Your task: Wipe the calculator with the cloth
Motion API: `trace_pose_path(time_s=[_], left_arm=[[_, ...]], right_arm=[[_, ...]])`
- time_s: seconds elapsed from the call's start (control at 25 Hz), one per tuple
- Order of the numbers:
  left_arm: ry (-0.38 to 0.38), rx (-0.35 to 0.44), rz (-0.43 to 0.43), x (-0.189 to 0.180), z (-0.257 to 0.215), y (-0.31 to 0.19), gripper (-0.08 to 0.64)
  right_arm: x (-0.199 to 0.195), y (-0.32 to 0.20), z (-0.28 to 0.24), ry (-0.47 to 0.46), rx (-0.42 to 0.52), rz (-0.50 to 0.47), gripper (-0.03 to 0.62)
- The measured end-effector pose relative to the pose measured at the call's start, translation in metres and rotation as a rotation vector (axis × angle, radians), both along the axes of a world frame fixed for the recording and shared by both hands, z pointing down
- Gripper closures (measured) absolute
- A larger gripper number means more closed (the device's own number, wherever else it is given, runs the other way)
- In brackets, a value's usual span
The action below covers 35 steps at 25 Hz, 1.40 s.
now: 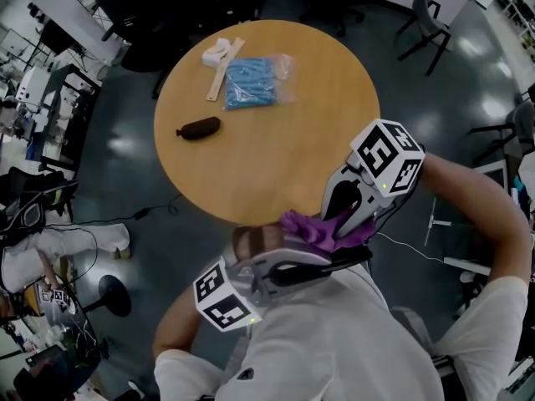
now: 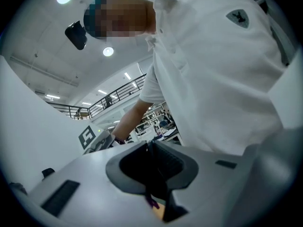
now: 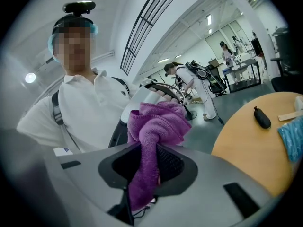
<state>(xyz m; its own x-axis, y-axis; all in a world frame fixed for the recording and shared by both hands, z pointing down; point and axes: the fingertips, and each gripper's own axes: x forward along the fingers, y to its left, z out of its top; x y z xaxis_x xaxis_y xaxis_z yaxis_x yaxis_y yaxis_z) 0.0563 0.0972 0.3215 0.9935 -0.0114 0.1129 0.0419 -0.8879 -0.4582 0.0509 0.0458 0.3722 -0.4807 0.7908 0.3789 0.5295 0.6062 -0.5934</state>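
Calculator (image 1: 332, 266): not a sure ID. My read is that it is the thin dark strip sticking out of the left gripper (image 2: 147, 149). It is held in the air off the near edge of the table (image 1: 276, 161), close to the person's chest, not lying on the table. Its long axis runs along the table's near edge and points away from the left gripper toward the right one. In the left gripper view it shows edge-on only, so I can't tell which way its face points.

Cloth (image 3: 158, 122): purple and bunched, also off the table's near edge, sitting at the strip's far end. Touching or just above it, can't tell which.

Right gripper (image 3: 150, 170): jaws clamped on the cloth, with the wad bulging out past the tips. It is tilted down toward the strip from the table side. It is the nearer tool, effectively already at the calculator.

Left gripper: jaws nearly together, pinching the thin dark thing between the pads.

Coming move, as a judgement: stroke the cloth along the strip's length while the left gripper holds it steady.

On the table, well apart from both grippers: dark oval thing (image 1: 199, 128), blue bag (image 1: 251, 82), wooden stick (image 1: 224, 69), white thing (image 1: 217, 50). All of them lie toward the far side.
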Motion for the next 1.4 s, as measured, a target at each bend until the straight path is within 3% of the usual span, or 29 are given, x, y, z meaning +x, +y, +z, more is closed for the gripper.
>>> trace_pose_path(time_s=[0.2,0.44,0.56,1.4], left_arm=[[0.016,0.007,0.025,0.003,-0.009,0.008,0.506],[0.036,0.021,0.065,0.008,-0.021,0.018,0.506],[0.044,0.028,0.089,0.010,-0.027,0.022,0.506],[0.111,-0.022,0.116,0.012,-0.034,0.015,0.506]], right_arm=[[-0.001,0.007,-0.003,-0.012,-0.079,0.008,0.495],[0.001,0.018,-0.007,0.003,-0.301,-0.010,0.495],[0.000,0.023,-0.008,0.003,-0.368,-0.029,0.495],[-0.005,0.039,0.010,0.024,-0.512,-0.086,0.495]])
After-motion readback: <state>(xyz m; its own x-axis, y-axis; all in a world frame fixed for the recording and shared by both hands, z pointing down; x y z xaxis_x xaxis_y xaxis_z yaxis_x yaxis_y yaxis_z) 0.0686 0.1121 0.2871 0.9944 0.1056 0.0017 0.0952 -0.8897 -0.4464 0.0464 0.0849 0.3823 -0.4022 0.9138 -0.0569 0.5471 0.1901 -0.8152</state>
